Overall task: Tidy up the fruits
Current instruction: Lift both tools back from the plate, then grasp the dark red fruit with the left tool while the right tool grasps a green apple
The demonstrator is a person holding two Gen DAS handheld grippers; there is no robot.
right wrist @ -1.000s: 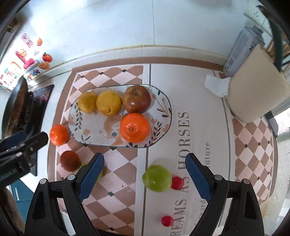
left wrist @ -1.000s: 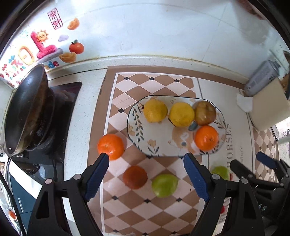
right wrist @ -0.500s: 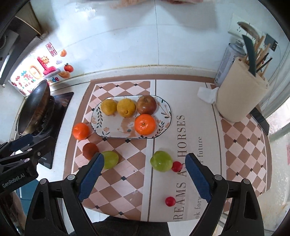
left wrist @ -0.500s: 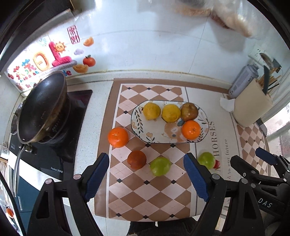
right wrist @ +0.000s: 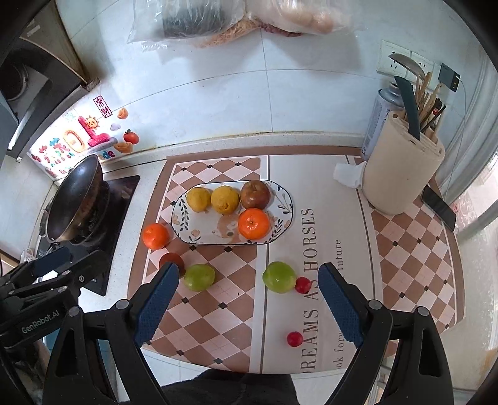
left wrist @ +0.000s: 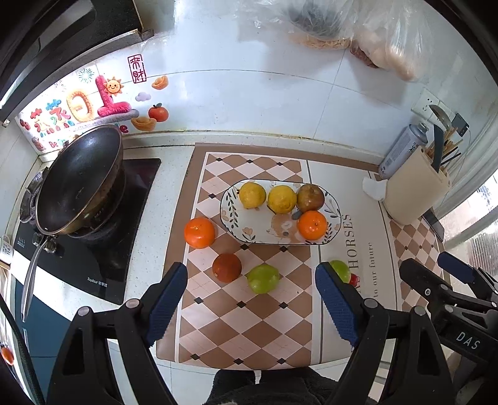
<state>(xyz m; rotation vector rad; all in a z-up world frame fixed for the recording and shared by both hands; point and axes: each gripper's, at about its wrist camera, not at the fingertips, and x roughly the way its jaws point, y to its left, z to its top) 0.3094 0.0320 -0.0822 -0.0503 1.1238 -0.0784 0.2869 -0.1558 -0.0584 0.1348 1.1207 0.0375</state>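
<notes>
An oval patterned plate [left wrist: 236, 218] [right wrist: 183, 230] on the checked mat holds two yellow fruits, a brownish apple [right wrist: 256, 194] and an orange [right wrist: 253, 223]. Loose on the mat lie an orange [left wrist: 199, 232] [right wrist: 155, 235], a dark red fruit [left wrist: 227, 267] [right wrist: 171, 259], two green apples [left wrist: 263, 278] [right wrist: 199, 277] [right wrist: 279, 277] and two small red fruits [right wrist: 303, 285] [right wrist: 294, 339]. My left gripper [left wrist: 252, 302] is open and empty, held high above the mat's near edge. My right gripper [right wrist: 249, 305] is open and empty too, beside it on the right.
A black wok [left wrist: 77, 180] sits on the stove at the left. A beige utensil holder [right wrist: 401, 174], a spray can [right wrist: 378, 121] and a crumpled tissue [right wrist: 347, 174] stand at the back right. A phone [right wrist: 439, 207] lies right of the holder. Plastic bags [right wrist: 218, 18] hang on the tiled wall.
Both grippers have drawn up and back from the counter, so the plate and fruits look smaller and more of the wall shows. No fruit has moved.
</notes>
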